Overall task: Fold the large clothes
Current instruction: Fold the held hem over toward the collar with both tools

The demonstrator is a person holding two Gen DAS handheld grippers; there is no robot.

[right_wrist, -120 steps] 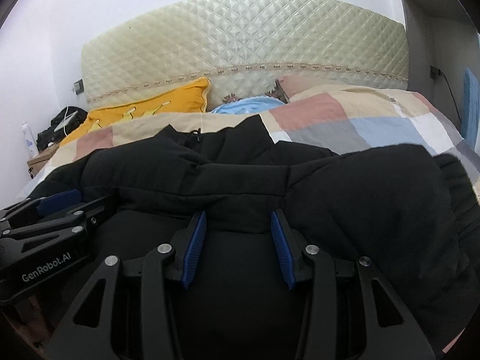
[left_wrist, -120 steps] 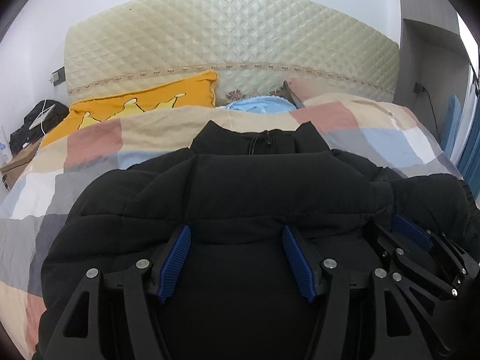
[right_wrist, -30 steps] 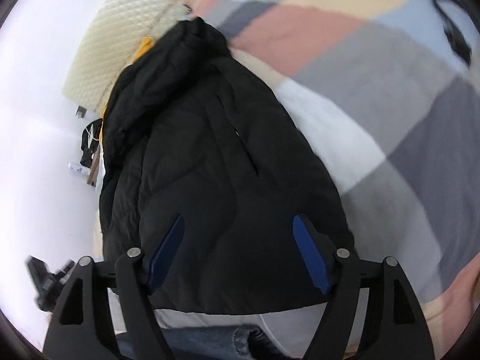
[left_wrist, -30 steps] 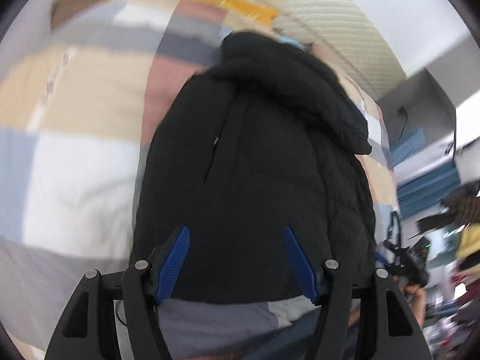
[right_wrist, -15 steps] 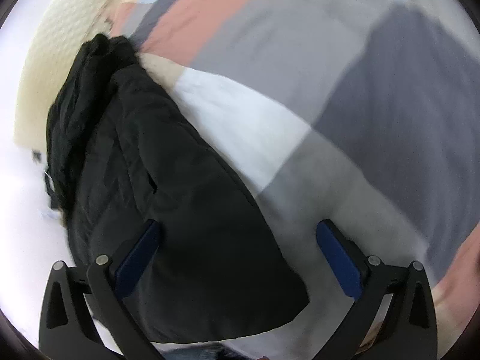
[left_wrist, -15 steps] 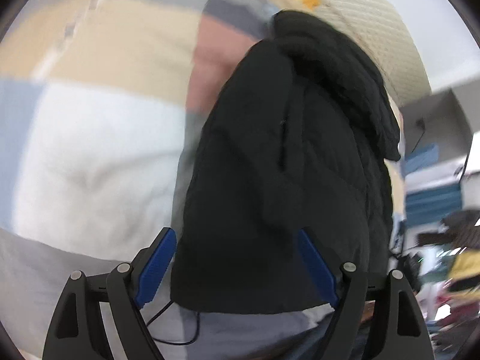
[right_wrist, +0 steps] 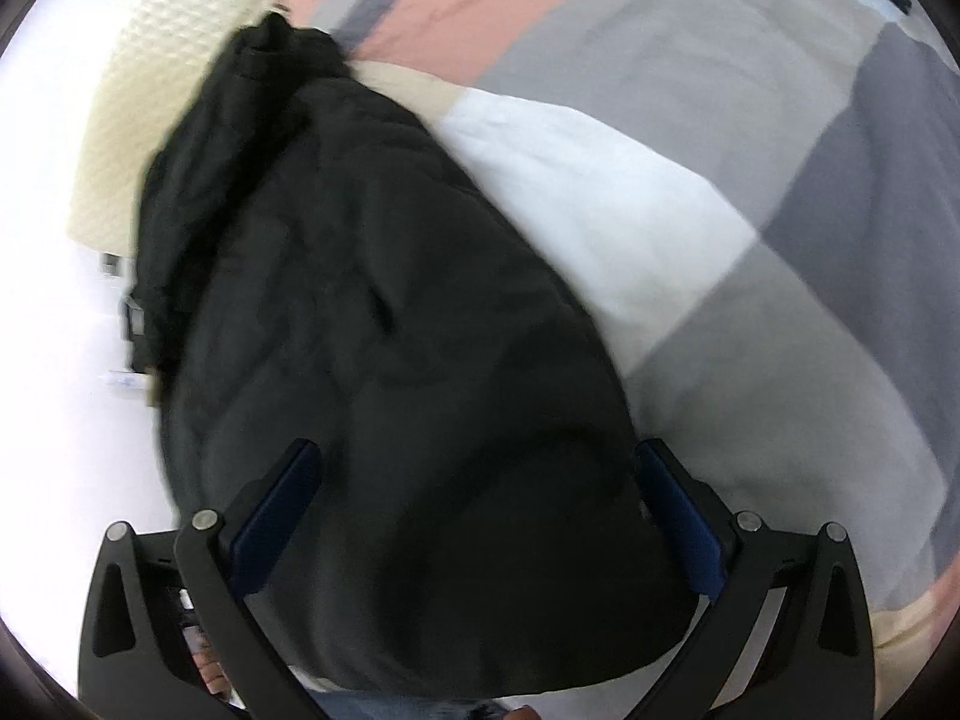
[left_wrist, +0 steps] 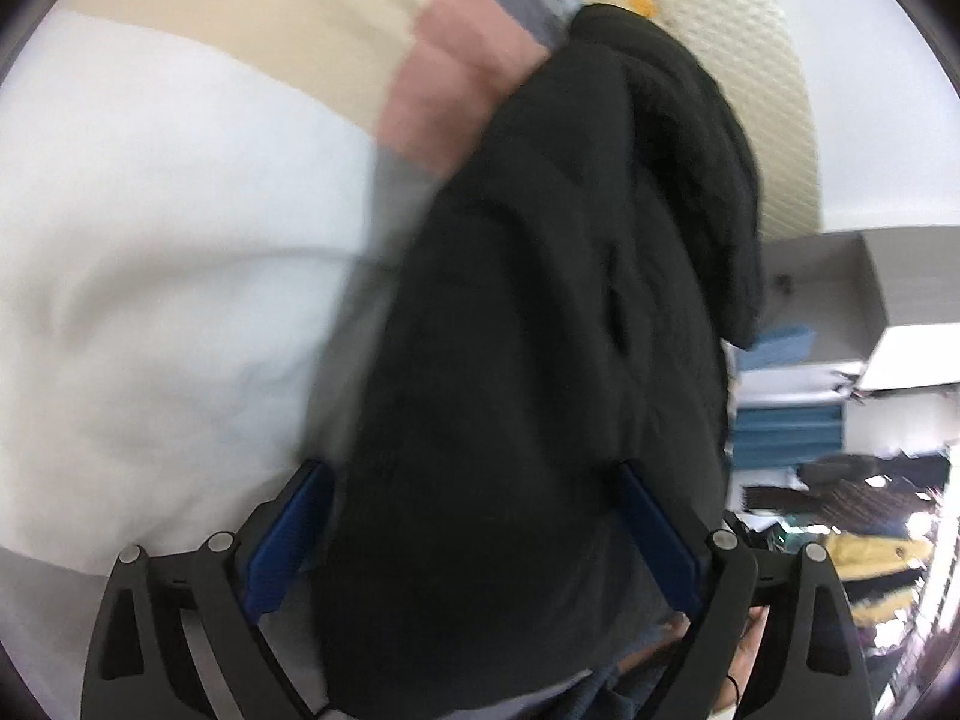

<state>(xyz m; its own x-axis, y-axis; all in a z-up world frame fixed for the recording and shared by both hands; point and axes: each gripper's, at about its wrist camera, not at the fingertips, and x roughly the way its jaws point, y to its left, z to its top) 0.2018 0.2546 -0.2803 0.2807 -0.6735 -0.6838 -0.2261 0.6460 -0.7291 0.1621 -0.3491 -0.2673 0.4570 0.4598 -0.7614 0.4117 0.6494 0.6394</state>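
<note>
Both grippers' fingers spread wide, gripping nothing; black jacket (right_wrist: 384,360) lies lengthwise, collar toward headboard (right_wrist: 174,18)

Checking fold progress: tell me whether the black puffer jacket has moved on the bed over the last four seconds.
Yes. The black puffer jacket lay spread wide across the checked quilt; now it is a narrow bundle running lengthwise toward the quilted headboard.

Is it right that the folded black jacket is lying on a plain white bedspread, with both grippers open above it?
Not quite: the bedspread is not plain white. The right wrist view shows it as a patchwork of white, grey, pink and beige blocks. The rest stands: the black jacket lies folded on it, and both the left gripper and the right gripper are open above it.
</note>
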